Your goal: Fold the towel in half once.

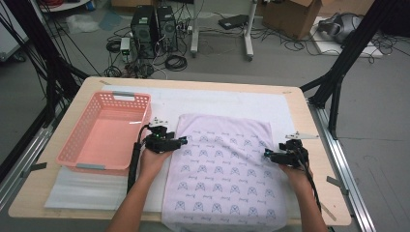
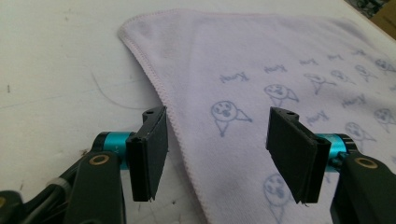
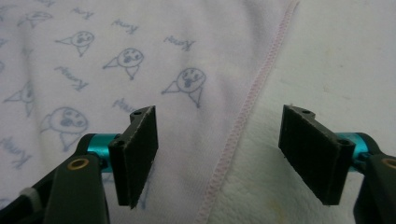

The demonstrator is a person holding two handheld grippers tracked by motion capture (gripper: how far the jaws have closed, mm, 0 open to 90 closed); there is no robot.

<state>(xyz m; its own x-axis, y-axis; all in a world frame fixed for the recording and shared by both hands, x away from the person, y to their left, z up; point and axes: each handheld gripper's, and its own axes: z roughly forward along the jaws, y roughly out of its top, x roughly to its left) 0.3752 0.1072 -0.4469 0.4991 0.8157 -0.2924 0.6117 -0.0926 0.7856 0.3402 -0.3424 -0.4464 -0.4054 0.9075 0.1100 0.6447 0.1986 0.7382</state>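
A pale pink towel printed with small blue figures lies flat on the table, its near end hanging over the front edge. My left gripper hovers open over the towel's left hem, which runs between its jaws. My right gripper is open at the towel's right hem, jaws straddling the stitched edge. In the left gripper view the gripper holds nothing; in the right gripper view the gripper is likewise empty.
An empty pink plastic basket stands at the table's left. A white mat covers the wooden tabletop under the towel. Computers, cables and cardboard boxes sit on the floor beyond the table's far edge.
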